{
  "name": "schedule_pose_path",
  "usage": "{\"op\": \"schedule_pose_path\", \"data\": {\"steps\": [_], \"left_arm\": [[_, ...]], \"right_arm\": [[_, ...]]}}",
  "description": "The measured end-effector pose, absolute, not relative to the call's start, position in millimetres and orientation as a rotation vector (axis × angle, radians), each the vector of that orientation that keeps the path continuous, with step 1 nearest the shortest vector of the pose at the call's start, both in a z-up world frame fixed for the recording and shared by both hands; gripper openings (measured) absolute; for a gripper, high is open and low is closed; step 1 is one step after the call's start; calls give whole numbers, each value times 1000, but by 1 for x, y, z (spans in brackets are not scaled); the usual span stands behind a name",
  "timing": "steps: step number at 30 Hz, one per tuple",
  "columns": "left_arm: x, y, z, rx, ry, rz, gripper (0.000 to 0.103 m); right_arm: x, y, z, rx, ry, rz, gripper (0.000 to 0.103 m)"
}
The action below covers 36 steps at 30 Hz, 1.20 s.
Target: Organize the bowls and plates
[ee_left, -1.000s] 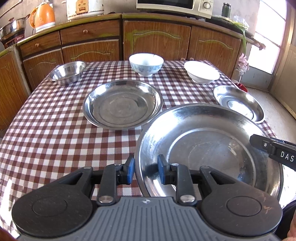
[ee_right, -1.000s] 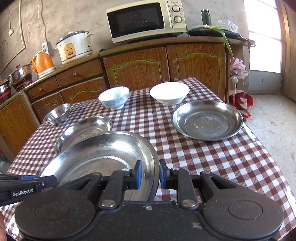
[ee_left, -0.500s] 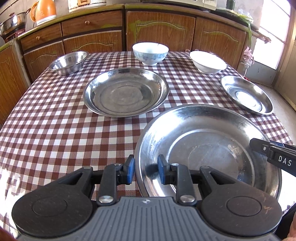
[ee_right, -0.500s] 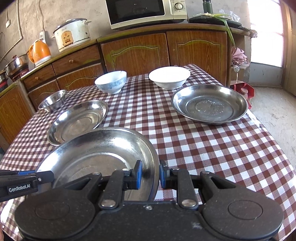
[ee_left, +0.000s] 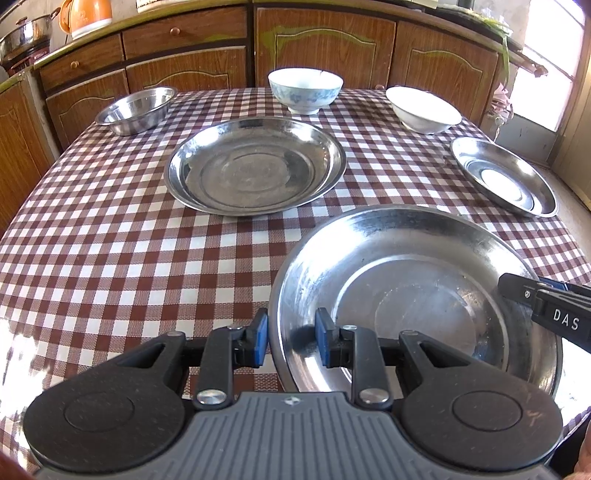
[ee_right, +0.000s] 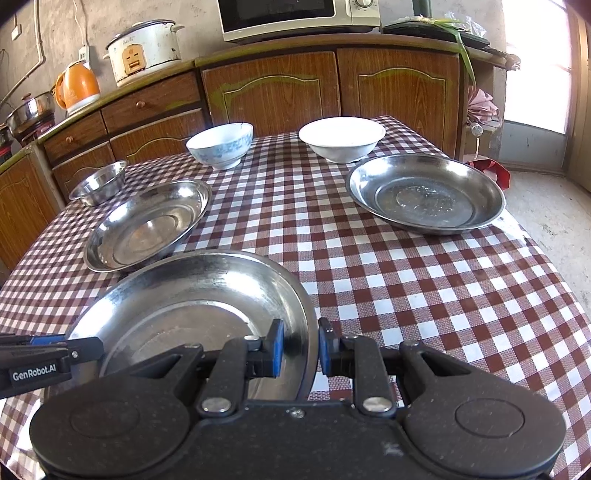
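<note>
Steel plate (ee_left: 413, 295) fills the lower right of the left view, over the checked table (ee_left: 129, 240); left gripper (ee_left: 290, 341) and right gripper (ee_right: 301, 350) both pinch its opposite rims tight.

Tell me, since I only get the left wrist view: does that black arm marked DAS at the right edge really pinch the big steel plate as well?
Observer: Yes. The right wrist view shows the right tongs shut on the big steel plate, one blue pad inside its rim and one outside.
Visitor: What stands on the counter behind the table? My picture cuts it off.
Observer: A white rice cooker stands next to the orange kettle.
Visitor: Anything else up there?
Observer: A microwave, to the right of the cooker.
</note>
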State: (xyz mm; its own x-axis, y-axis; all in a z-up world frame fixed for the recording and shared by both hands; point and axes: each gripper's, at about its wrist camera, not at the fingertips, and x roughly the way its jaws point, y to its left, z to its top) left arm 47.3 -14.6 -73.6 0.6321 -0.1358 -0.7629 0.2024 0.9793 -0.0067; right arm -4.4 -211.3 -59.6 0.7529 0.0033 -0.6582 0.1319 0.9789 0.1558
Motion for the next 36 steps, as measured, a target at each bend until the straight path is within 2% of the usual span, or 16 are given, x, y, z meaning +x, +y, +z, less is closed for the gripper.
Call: {"op": "schedule_pose_path", "data": {"steps": [27, 32, 34, 35, 36], "left_arm": [[52, -3, -80, 33, 896, -171, 29], [51, 1, -69, 18, 870, -150, 38], [51, 5, -64, 6, 861, -139, 48], [51, 6, -61, 1, 856, -130, 49], [51, 7, -59, 1, 852, -123, 50]], "right_arm": [[-3, -207, -59, 175, 711, -75, 29], [-4, -201, -48, 161, 694, -51, 31], [-5, -197, -43, 151, 684, -47, 36], [-4, -196, -40, 150, 681, -42, 39], [-4, -195, -38, 150, 676, -39, 45]]}}
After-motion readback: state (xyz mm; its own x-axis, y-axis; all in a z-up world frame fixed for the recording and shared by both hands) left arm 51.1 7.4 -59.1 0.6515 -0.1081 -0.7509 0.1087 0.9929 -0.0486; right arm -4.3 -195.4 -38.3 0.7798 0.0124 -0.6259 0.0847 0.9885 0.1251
